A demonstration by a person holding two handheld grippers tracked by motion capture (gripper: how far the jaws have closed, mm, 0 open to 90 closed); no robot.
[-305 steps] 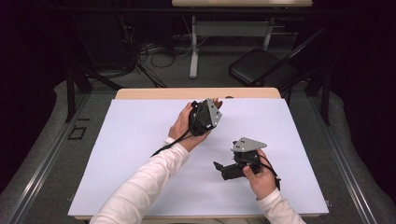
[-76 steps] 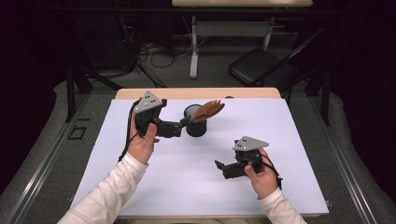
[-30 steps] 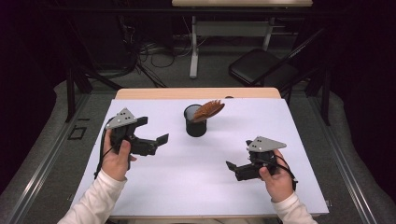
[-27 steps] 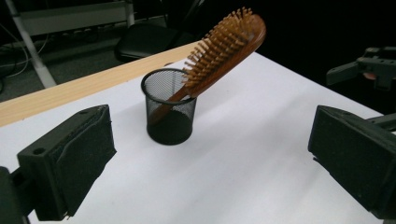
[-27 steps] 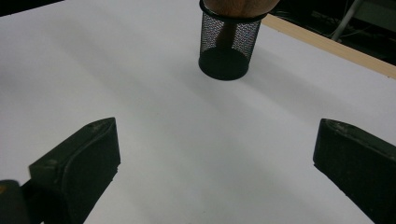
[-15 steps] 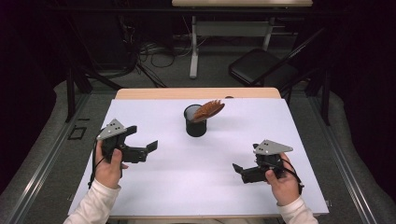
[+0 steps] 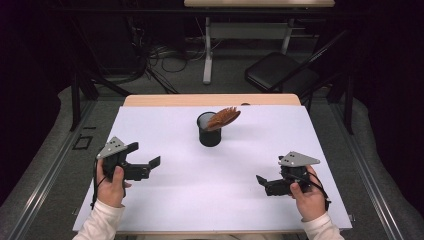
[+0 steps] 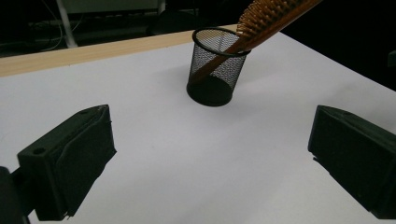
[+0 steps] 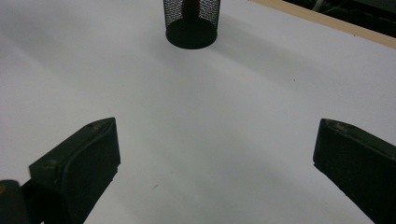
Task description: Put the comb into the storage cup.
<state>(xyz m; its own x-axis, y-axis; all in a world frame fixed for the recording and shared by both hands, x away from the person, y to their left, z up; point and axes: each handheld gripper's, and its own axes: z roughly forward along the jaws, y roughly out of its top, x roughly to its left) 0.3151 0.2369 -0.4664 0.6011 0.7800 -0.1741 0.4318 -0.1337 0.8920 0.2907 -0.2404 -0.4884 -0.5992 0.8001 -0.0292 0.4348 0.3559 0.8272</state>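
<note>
Left gripper [image 7: 142, 167] sits low over the left side of the white table [image 7: 200, 200], jaws spread wide w/ nothing between them; in the left gripper view bare tabletop shows between the two black pads. Right gripper [image 7: 266, 183] mirrors it on the right side, also wide open and empty, pointing in toward the middle. Both are well apart from each other and from the work.

Out from there: black mesh cup [image 7: 209, 130] stands upright near the table's far middle, well clear of both claws. A wooden hairbrush [image 7: 223, 118] is in it, handle down inside, bristle head sticking up and leaning over the rim toward the right. From the left gripper view the handle runs diagonally down to the cup's base, so the brush rests on the rim, not standing straight.

My read: brush is in the cup, hands parked at either side, looks like the job's finished or at the rest point. If anything's left, next move would be minor, e.g. nudging the brush more upright; that'd need one claw to steady the light cup, since the lean could tip it.
</note>
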